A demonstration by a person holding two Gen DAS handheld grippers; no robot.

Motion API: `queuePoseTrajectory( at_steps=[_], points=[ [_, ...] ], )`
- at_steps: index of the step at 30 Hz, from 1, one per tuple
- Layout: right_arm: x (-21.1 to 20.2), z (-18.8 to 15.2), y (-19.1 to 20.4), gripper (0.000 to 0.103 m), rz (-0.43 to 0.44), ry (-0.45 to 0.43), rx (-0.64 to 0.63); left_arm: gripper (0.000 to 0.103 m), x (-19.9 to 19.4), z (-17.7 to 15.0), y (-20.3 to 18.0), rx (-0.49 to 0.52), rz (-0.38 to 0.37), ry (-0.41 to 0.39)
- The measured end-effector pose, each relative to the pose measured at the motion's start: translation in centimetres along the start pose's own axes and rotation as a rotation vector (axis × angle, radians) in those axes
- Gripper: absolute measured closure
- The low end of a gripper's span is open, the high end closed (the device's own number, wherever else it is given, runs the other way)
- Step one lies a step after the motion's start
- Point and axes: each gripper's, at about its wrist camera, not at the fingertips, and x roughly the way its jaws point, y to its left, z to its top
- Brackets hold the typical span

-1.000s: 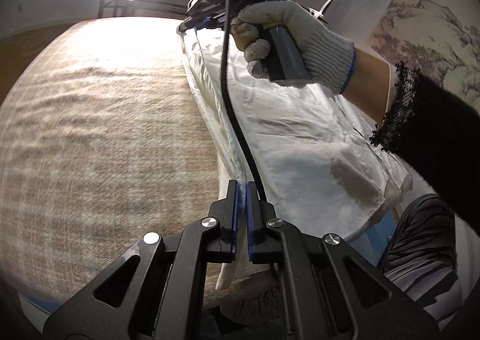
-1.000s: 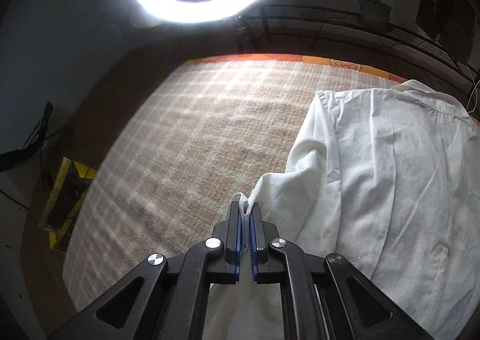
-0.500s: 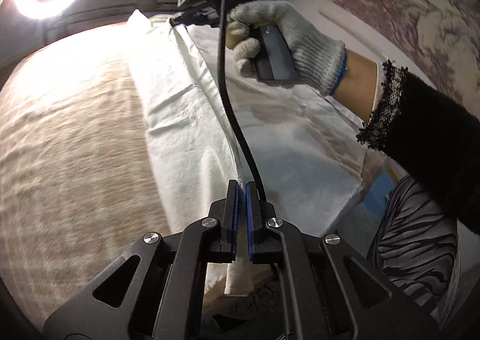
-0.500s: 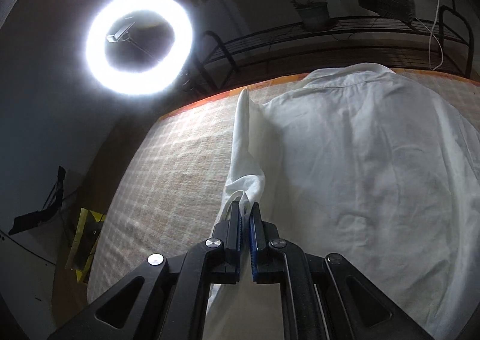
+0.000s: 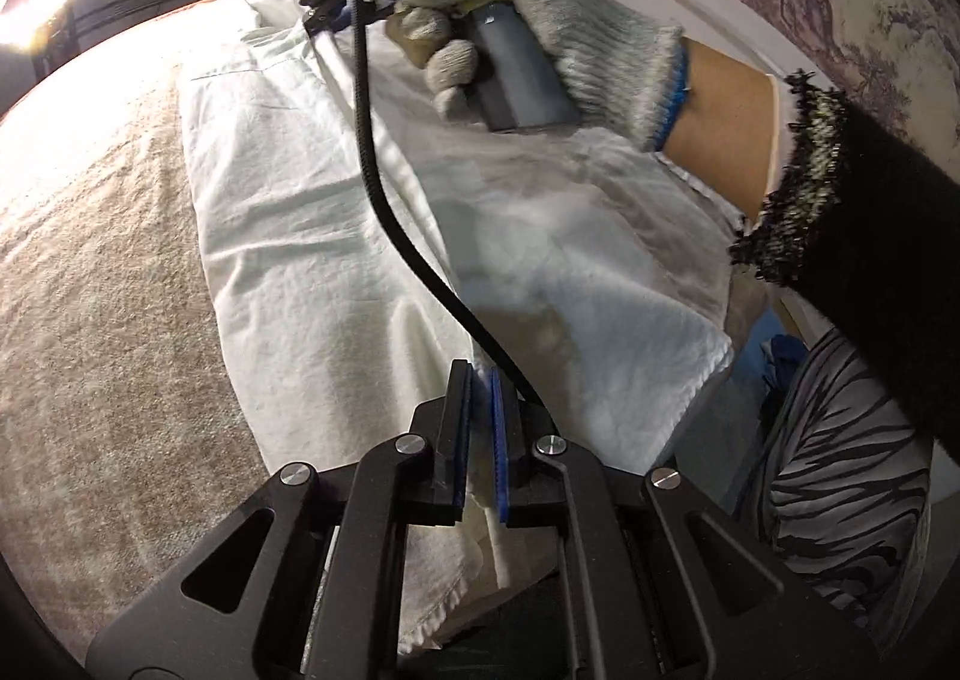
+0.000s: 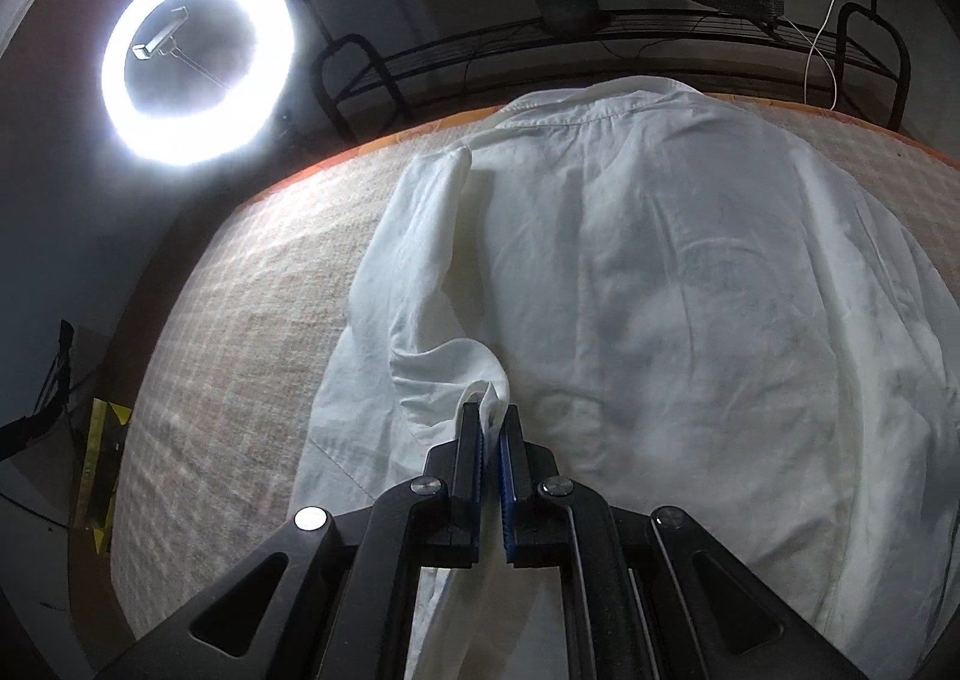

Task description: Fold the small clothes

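A white shirt (image 5: 312, 236) lies on a beige checked cloth (image 5: 90, 320); in the right wrist view the shirt (image 6: 690, 320) spreads ahead with its collar at the far edge. My left gripper (image 5: 478, 380) is shut on the shirt's near hem edge. My right gripper (image 6: 493, 416) is shut on a bunched fold of the left sleeve side, lifted over the shirt body. In the left wrist view the right gripper (image 5: 336, 14), held by a gloved hand (image 5: 540, 14), sits over the collar end of the shirt.
A ring light (image 6: 192, 62) glows beyond the table's far edge, beside a black metal rack (image 6: 600, 50). The beige cloth (image 6: 240, 350) lies left of the shirt. The person's striped trousers (image 5: 840, 470) are at the right.
Both grippers have carried the shirt's left edge rightward over the body, so the folded side now lies on the shirt. Both stay shut on the fabric.
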Motion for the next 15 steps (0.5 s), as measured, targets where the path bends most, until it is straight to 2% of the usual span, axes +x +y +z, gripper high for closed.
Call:
queuePoseTrajectory(
  at_steps=[2,3,4,6,9,15],
  points=[
    [-0.1,-0.2,-0.6,0.084,-0.004,0.012,0.004,0.086,-0.5,0.1,0.4,-0.008,-0.004,-0.002],
    [-0.4,-0.3,-0.8,0.073,-0.014,0.007,0.003,0.084,-0.9,-0.1,0.4,-0.009,-0.009,-0.009],
    [-1.1,-0.2,-1.0,0.07,-0.02,-0.004,0.003,0.08,-1.3,-0.2,0.5,-0.008,-0.015,-0.013],
    [-2.7,-0.1,-1.5,0.069,-0.017,-0.035,-0.005,0.076,-2.4,-0.6,0.6,0.007,-0.023,-0.02],
    [-5.2,-0.1,-1.9,0.069,0.001,-0.069,-0.014,0.075,-4.7,-1.6,0.7,0.03,-0.028,-0.051],
    [-10.9,-1.7,-2.0,0.071,0.071,-0.132,-0.021,0.075,-9.4,-3.4,2.4,0.014,0.065,-0.164]
  ],
)
